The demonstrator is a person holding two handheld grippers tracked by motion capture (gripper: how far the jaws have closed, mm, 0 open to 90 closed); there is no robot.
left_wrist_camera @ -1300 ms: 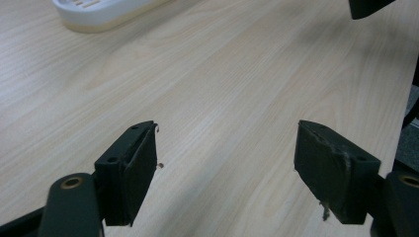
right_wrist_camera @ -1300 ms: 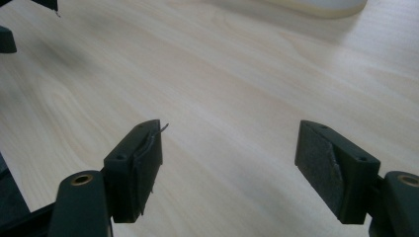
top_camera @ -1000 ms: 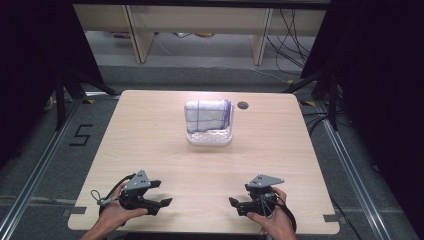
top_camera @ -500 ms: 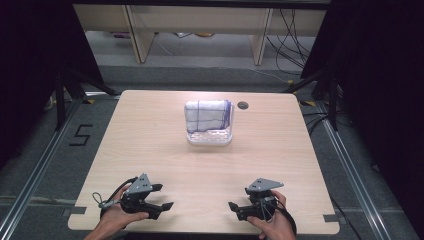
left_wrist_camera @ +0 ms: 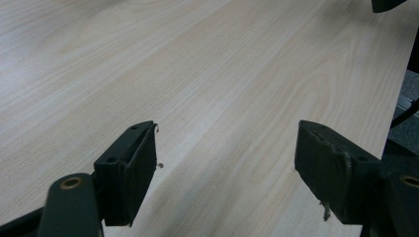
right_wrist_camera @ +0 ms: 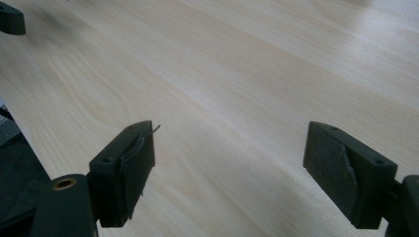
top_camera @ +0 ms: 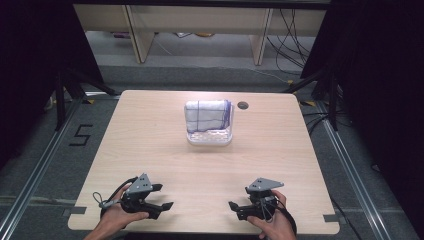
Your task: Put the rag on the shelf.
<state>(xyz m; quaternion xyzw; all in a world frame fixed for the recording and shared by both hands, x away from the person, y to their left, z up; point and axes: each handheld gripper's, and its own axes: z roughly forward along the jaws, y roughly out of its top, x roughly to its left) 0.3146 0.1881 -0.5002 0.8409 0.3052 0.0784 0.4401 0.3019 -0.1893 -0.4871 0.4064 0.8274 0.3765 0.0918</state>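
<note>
A clear plastic box (top_camera: pixel 208 135) stands at the middle back of the wooden table (top_camera: pixel 150 145). It holds a folded white cloth (top_camera: pixel 207 116) with thin blue lines. My left gripper (top_camera: pixel 165 196) rests near the front edge at the left, held by a hand, with its jaws pointing right. They stand wide open over bare wood in the left gripper view (left_wrist_camera: pixel 225 148). My right gripper (top_camera: pixel 239 197) sits near the front edge at the right and points left. Its jaws are also open, with nothing between them (right_wrist_camera: pixel 230 148). Both grippers are far from the box.
A dark round hole (top_camera: pixel 243 105) lies in the tabletop just right of the box. Black stands and cables crowd the floor behind the table. A tip of the other gripper's jaw shows at a corner of each gripper view (left_wrist_camera: pixel 388 4) (right_wrist_camera: pixel 11 19).
</note>
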